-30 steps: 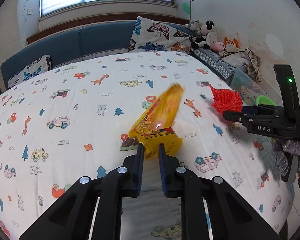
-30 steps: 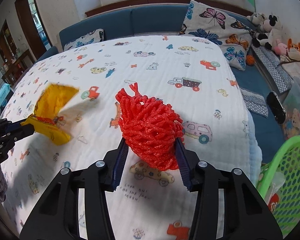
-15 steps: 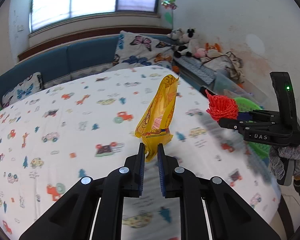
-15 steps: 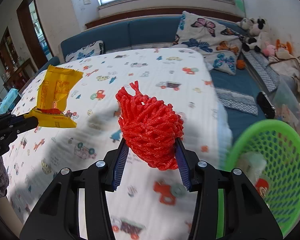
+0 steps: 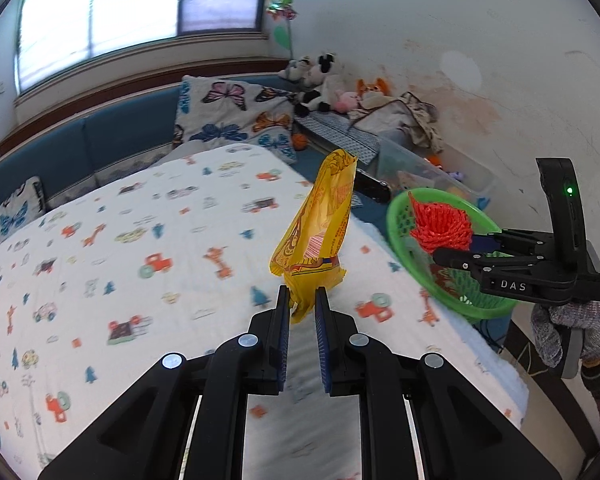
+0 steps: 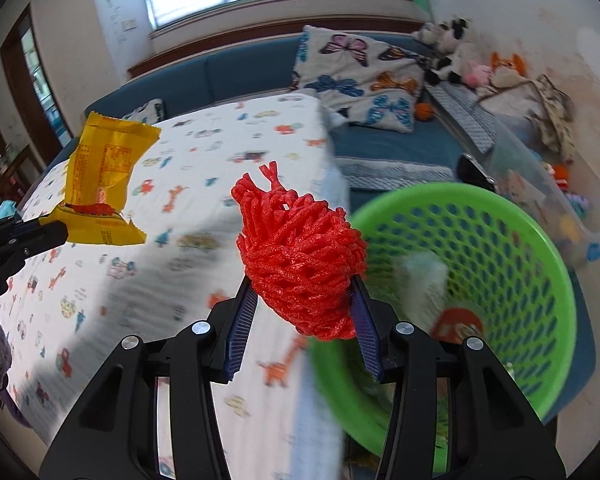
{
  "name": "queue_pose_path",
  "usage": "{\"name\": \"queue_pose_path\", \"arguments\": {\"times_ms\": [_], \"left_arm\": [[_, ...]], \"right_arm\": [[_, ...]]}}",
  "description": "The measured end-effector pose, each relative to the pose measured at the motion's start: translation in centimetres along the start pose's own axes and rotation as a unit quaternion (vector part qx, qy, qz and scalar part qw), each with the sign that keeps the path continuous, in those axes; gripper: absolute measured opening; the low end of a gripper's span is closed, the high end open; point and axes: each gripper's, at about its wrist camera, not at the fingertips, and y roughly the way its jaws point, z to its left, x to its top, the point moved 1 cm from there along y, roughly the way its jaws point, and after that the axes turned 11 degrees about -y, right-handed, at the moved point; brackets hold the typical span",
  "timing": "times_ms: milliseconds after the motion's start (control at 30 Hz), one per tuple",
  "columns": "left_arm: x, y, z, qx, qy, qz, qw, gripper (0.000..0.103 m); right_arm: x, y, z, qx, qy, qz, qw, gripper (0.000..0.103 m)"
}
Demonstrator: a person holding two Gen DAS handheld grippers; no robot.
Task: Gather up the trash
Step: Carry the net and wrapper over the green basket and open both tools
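My left gripper [image 5: 302,300] is shut on a yellow snack wrapper [image 5: 320,232] and holds it upright above the bed's right part. The wrapper also shows in the right wrist view [image 6: 104,184]. My right gripper [image 6: 302,280] is shut on a red foam net [image 6: 300,256] and holds it at the near left rim of the green trash basket [image 6: 540,264]. In the left wrist view the red net [image 5: 440,224] hangs over the basket [image 5: 396,220]. The basket holds a few pieces of trash.
The bed [image 5: 140,264] has a white sheet with cartoon prints. A blue sofa [image 5: 100,140] with butterfly pillows [image 5: 232,116] runs along the back wall. Plush toys [image 5: 320,84] and a clear storage bin [image 5: 432,168] sit at the right, behind the basket.
Both grippers have swung right with their loads. The red net has moved from over the bed to the basket's rim. The wrapper has come closer to the bed's right edge.
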Motion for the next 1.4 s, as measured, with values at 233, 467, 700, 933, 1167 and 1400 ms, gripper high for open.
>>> {"name": "queue_pose_path", "arguments": {"times_ms": [233, 467, 700, 933, 1167, 1400], "left_arm": [[0.5, 1.5, -3.5, -0.022, 0.015, 0.009, 0.9996, 0.013], [1.0, 3.1, -7.1, -0.038, 0.042, 0.017, 0.9983, 0.013], [1.1, 5.0, -10.4, -0.051, 0.062, 0.032, 0.9962, 0.013], [1.0, 6.4, -13.4, -0.067, 0.083, 0.043, 0.9934, 0.013], [0.5, 8.2, -16.2, -0.078, 0.097, 0.06, 0.9904, 0.013], [-0.2, 10.3, -17.8, -0.085, 0.09, 0.087, 0.9885, 0.017]], "right_arm": [[-2.4, -1.6, -3.8, -0.028, 0.026, 0.005, 0.999, 0.049], [-4.4, -2.9, -7.7, -0.059, 0.058, 0.01, 0.997, 0.049], [-5.9, -3.5, -10.2, -0.078, 0.087, 0.015, 0.993, 0.057], [-6.8, -4.6, -11.7, -0.089, 0.104, 0.011, 0.991, 0.066], [-7.6, -6.6, -12.4, -0.096, 0.112, -0.003, 0.989, 0.068], [-8.5, -8.4, -12.4, -0.101, 0.113, -0.013, 0.988, 0.069]]}}
